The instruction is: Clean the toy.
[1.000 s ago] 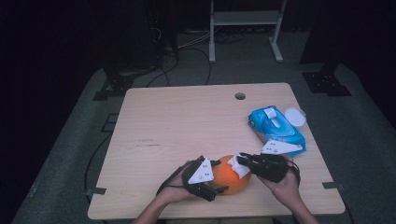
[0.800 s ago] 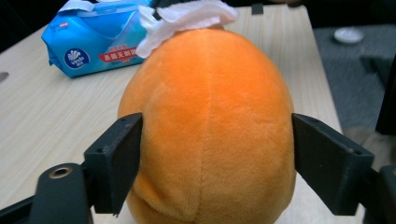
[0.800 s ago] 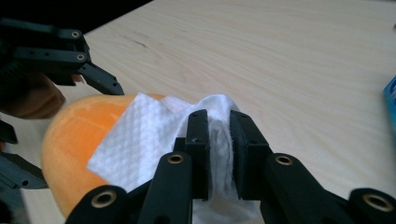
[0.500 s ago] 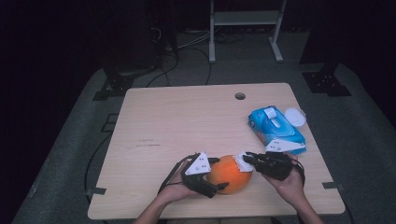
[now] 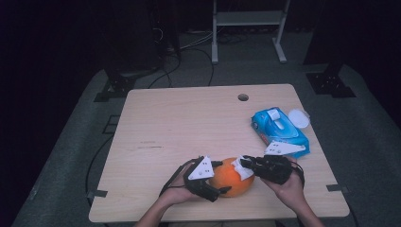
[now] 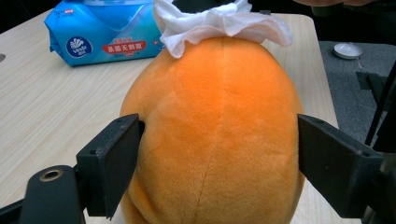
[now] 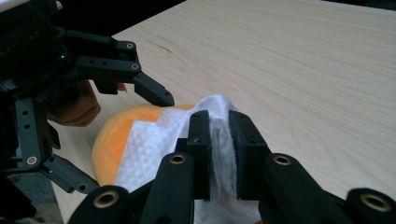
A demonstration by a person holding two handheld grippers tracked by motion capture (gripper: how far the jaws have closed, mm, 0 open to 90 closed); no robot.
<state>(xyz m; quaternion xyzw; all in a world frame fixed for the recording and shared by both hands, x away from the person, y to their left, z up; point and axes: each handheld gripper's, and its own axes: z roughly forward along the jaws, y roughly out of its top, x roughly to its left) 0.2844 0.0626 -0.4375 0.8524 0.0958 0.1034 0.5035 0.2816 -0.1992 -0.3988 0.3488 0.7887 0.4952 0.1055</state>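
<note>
A: Orange plush toy [image 5: 231,177] — position? 
B: Near front edge of the table [image 5: 189,118], between both tools. Left gripper [image 5: 218,178] clamps its sides.
A: Right gripper [image 5: 242,163]? 
B: Jaws pinched on a white wipe [image 7: 154,144] — pressed on the plush top. Blue wipe pack [image 5: 279,131] lies well apart.

A blue soft plastic pack of wet wipes [image 6: 105,35] lying on the light wooden desk [image 6: 51,112] carries a round white "Vinda" logo and a red band of white Chinese characters, too small to read reliably.
</note>
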